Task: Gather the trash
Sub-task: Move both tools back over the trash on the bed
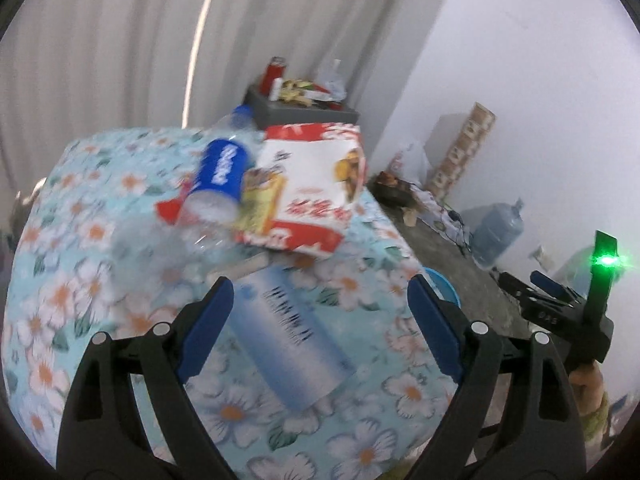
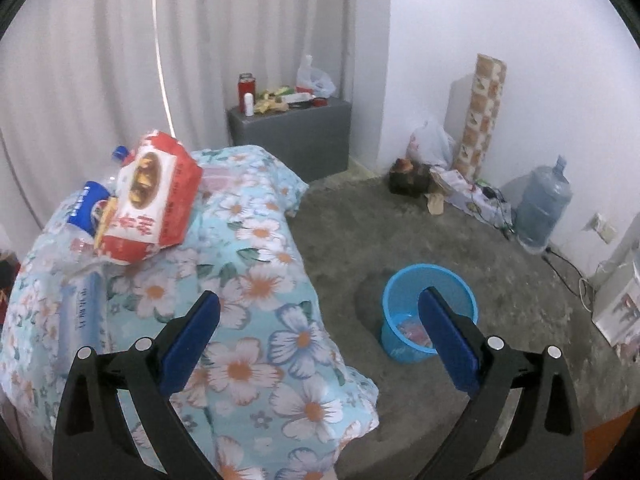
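Note:
Trash lies on a floral blanket [image 1: 80, 264]: a pale blue packet [image 1: 292, 340], a clear bottle with a blue label [image 1: 224, 172], and a red and white snack bag [image 1: 316, 184]. My left gripper [image 1: 320, 312] is open, its jaws spread either side of the pale blue packet, just above it. My right gripper [image 2: 320, 328] is open and empty, above the blanket's edge and the floor. The snack bag [image 2: 154, 196], bottle [image 2: 86, 204] and packet [image 2: 80, 312] show at left in the right wrist view. A blue bin [image 2: 430, 312] with some trash stands on the floor.
A grey cabinet [image 2: 292, 140] with cluttered items stands by the curtain. A water jug [image 2: 542, 204], a patterned box [image 2: 482, 112], bags and cables line the far wall. The other gripper with a green light [image 1: 604, 280] shows at right in the left view.

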